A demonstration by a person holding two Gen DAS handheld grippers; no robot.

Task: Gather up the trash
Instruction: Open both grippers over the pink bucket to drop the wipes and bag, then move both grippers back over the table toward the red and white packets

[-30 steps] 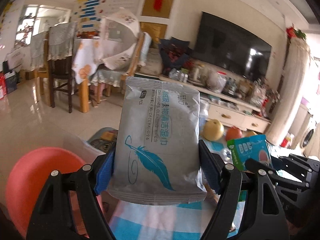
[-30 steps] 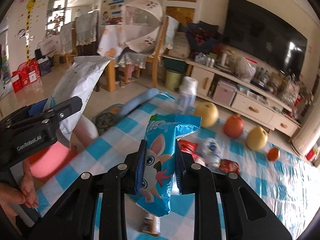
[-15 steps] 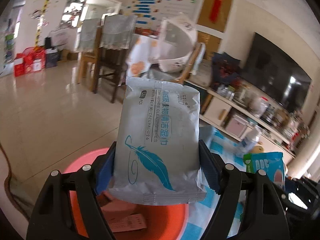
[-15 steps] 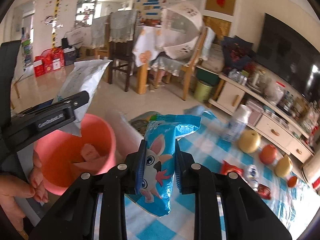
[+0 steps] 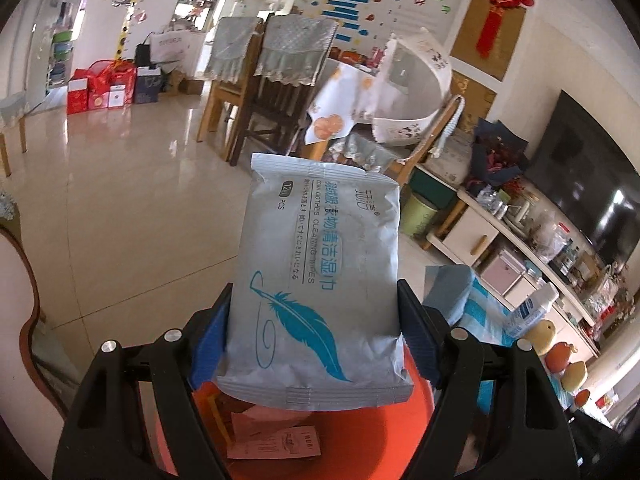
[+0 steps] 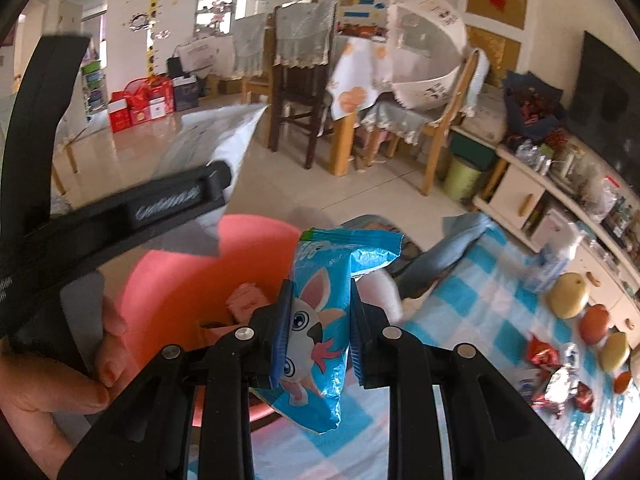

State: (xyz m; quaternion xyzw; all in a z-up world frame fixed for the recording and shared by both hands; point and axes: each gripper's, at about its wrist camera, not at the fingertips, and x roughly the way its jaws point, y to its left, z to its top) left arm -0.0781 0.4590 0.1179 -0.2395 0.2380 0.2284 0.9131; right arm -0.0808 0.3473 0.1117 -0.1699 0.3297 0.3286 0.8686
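Pinching a grey wet-wipes pack (image 5: 320,292) by its two side edges, the left gripper (image 5: 314,336) holds it upright, jaws set wide on the pack's full width. The pack's lower seam hangs over the mouth of a pink bucket (image 5: 384,436), where paper scraps (image 5: 276,440) lie at the bottom. The right gripper (image 6: 318,338) has its jaws pressed close on a blue snack wrapper (image 6: 320,320) printed with a cartoon rabbit; the wrapper stands up between the pads, its torn top crumpled, just beside the bucket's rim. In the right wrist view a hand (image 6: 52,376) grips the left tool's handle at the left edge. Right of the bucket runs a blue-checked tablecloth (image 6: 472,320) bearing more wrappers (image 6: 556,384), fruit (image 6: 568,300) and a white bottle (image 6: 556,260).
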